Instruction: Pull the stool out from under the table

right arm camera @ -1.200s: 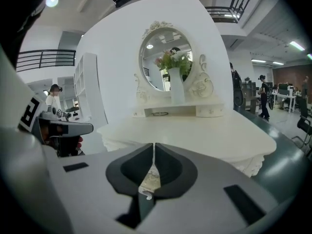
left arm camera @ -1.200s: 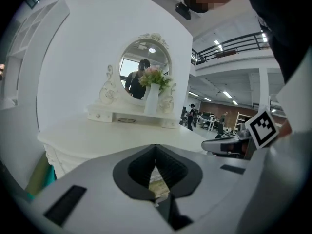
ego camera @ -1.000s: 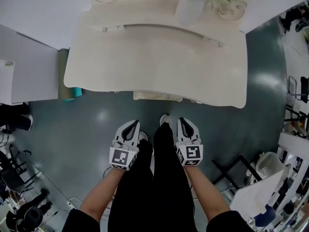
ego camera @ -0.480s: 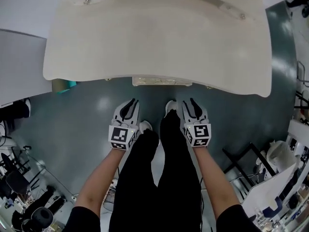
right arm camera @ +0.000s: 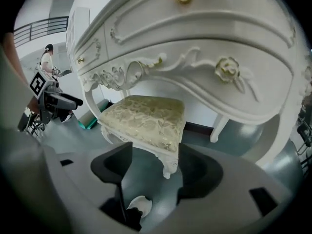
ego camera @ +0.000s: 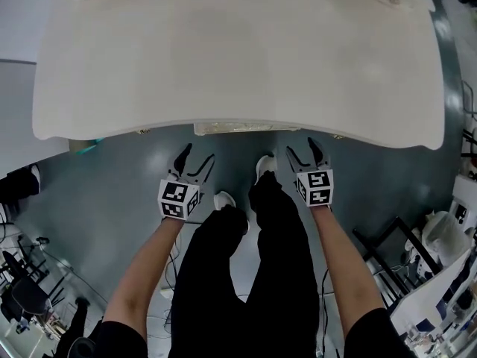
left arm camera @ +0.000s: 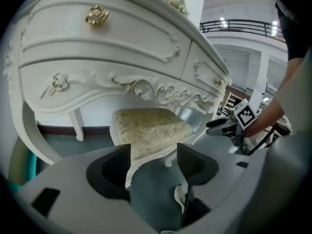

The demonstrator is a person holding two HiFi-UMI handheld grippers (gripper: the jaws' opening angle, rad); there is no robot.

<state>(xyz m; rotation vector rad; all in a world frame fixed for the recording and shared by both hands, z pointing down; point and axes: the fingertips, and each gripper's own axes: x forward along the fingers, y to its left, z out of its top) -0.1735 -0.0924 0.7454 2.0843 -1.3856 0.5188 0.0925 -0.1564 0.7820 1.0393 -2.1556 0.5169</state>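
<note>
The stool [left arm camera: 148,128] has a cream-gold patterned cushion and carved white legs, and it stands tucked under the ornate white table [ego camera: 223,58]. From above only a strip of its front edge [ego camera: 235,127] shows below the tabletop. My left gripper [ego camera: 192,159] and right gripper [ego camera: 305,152] hang just short of the table's front edge, either side of the person's legs. Both are opening, with nothing between their fingers. The stool [right arm camera: 146,121] lies a little beyond the jaws of my right gripper [right arm camera: 155,155] and my left gripper [left arm camera: 153,152].
The table's drawer front with gold knobs [left arm camera: 97,14] overhangs the stool, and the table legs [left arm camera: 75,126] [right arm camera: 217,128] stand behind it. A teal object [ego camera: 86,146] lies at the table's left end. A black frame [ego camera: 391,245] stands on the right. The person's shoes [ego camera: 264,166] are on the grey floor.
Both grippers have gone from shut to open and have moved forward toward the table's edge. The tabletop now fills more of the head view.
</note>
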